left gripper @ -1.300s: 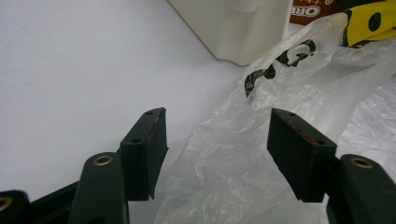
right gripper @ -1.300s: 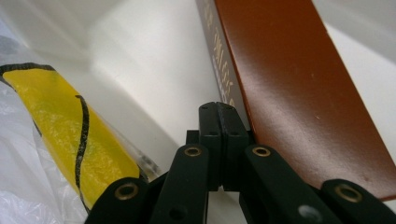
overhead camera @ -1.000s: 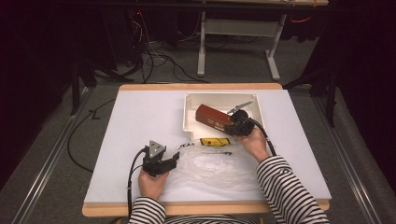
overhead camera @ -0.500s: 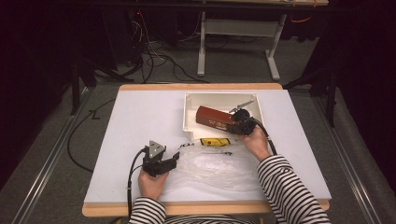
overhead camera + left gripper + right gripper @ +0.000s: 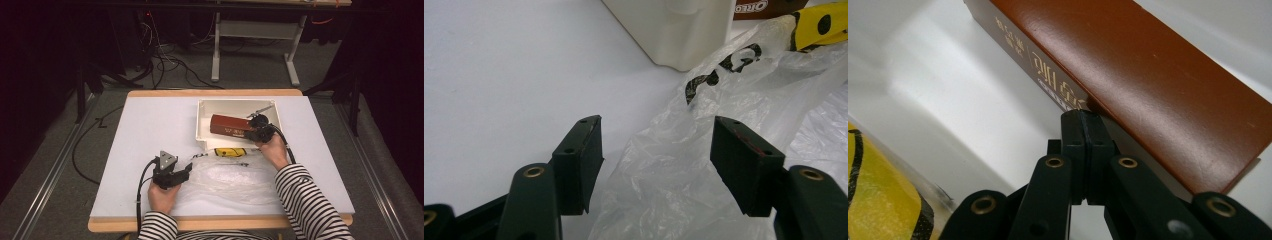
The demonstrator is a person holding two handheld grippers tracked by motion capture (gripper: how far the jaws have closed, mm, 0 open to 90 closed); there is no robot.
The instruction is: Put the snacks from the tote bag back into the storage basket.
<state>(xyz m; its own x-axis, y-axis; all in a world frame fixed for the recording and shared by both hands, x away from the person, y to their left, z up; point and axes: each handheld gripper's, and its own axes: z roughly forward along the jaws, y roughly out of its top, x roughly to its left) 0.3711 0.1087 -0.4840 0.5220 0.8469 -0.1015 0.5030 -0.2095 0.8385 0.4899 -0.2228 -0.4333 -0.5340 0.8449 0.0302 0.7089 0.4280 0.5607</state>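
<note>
- Since a second ago, the right gripper (image 5: 256, 131) has carried the long reddish-brown cardboard box (image 5: 230, 125) slightly toward 9 o'clock inside the white plastic bin (image 5: 202, 122).
- Its jaws are pressed together at the box's lower edge; whether they pinch it is unclear.
- Left gripper (image 5: 181, 176), jaws apart, rests at the crumpled clear plastic bag's (image 5: 230, 177) 9 o'clock edge.

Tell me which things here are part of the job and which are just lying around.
In use:
right gripper, shut on the flat red-brown box
white plastic bin
left gripper, open over the clear plastic bag

Lying about:
yellow packet
cables on the floor
</note>
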